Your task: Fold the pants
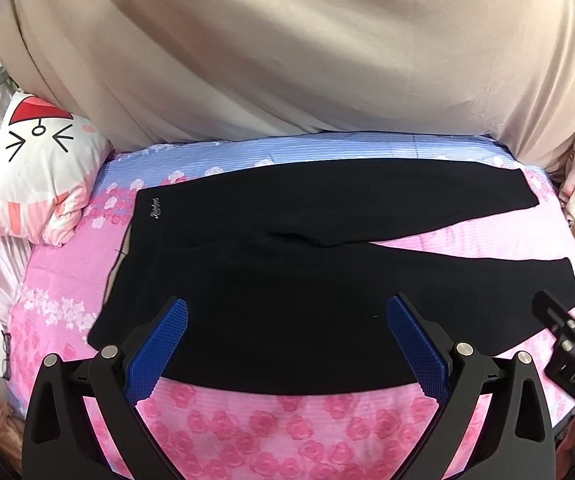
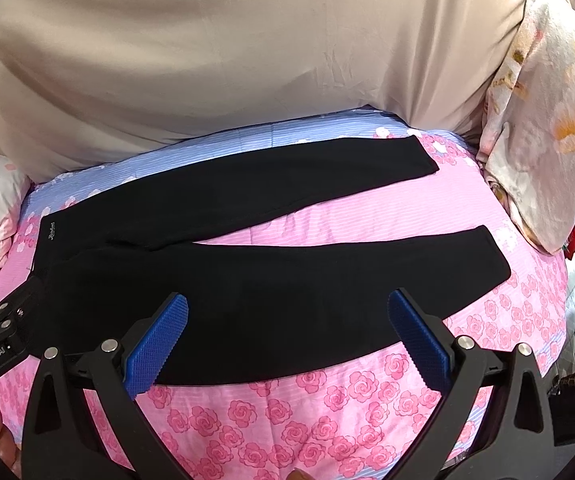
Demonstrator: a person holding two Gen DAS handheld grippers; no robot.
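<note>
A cartoon pillow (image 1: 35,168) lies at the bed's left end, near the waistband of the black pants (image 1: 287,280). The pants lie flat and unfolded on the pink rose-printed bedsheet (image 1: 247,432), waist to the left, both legs spread apart toward the right. The left tool (image 1: 287,344) hovers over the near edge of the seat, its blue pads wide apart, holding nothing. The right tool (image 2: 287,340) hovers over the near leg, likewise spread wide and empty. A floral quilt (image 2: 547,140) is bunched at the right end.
</note>
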